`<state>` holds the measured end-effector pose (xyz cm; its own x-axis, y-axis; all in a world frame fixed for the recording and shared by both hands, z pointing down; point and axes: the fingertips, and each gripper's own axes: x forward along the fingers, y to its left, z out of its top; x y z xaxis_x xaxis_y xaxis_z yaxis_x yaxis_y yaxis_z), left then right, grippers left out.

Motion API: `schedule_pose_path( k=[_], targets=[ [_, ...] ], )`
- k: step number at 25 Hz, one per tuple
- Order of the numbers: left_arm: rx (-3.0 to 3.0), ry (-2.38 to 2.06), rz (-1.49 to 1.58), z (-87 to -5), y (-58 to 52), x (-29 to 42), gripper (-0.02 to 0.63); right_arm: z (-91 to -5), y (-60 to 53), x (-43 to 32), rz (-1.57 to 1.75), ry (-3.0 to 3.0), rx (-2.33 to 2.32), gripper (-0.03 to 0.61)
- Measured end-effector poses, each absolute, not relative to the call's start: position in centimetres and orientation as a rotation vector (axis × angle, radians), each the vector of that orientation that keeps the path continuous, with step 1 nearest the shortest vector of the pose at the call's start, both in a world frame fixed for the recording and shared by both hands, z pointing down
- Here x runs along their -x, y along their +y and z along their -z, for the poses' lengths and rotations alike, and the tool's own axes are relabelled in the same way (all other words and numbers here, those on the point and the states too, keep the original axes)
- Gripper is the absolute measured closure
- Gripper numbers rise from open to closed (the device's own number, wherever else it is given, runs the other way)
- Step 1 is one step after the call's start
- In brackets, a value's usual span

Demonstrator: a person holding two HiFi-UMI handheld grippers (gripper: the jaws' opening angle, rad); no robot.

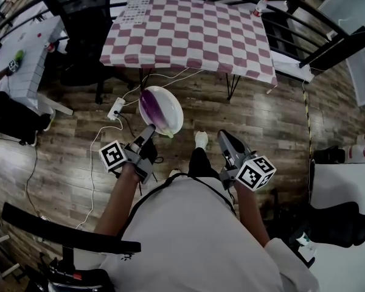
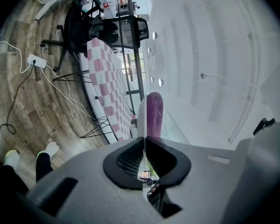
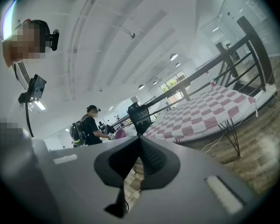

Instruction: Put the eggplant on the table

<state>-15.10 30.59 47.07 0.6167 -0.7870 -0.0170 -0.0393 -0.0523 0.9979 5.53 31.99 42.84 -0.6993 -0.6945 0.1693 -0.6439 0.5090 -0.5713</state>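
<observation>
The left claw (image 1: 149, 130) pinches the plate (image 1: 171, 102) rim; the right claw (image 1: 222, 137) is pressed together, empty. The smooth eggplant (image 1: 153, 111) may roll, so keep it level

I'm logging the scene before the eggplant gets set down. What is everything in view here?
eggplant: one, purple, lying on the plate
plate: one, white, held up by its rim, short of the table
table: one, pink-and-white checked cloth, ahead of the person
bottle: one, red-capped, far right corner of the table
power strip: one, white, on the wooden floor among white cables
office chair: one, black, left of the table
left tool: one, grey, shut on the plate's rim
right tool: one, grey, shut, nothing in it
</observation>
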Motion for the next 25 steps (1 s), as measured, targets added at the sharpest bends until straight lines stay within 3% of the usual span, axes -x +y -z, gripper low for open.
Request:
schedule_pose_path(
  k=[25],
  targets=[
    [-1.478,-0.789,0.745,-46.0,10.8,7.4,0.589,-43.2,10.9,-12.9,1.039,2.701,1.052,0.571]
  ],
)
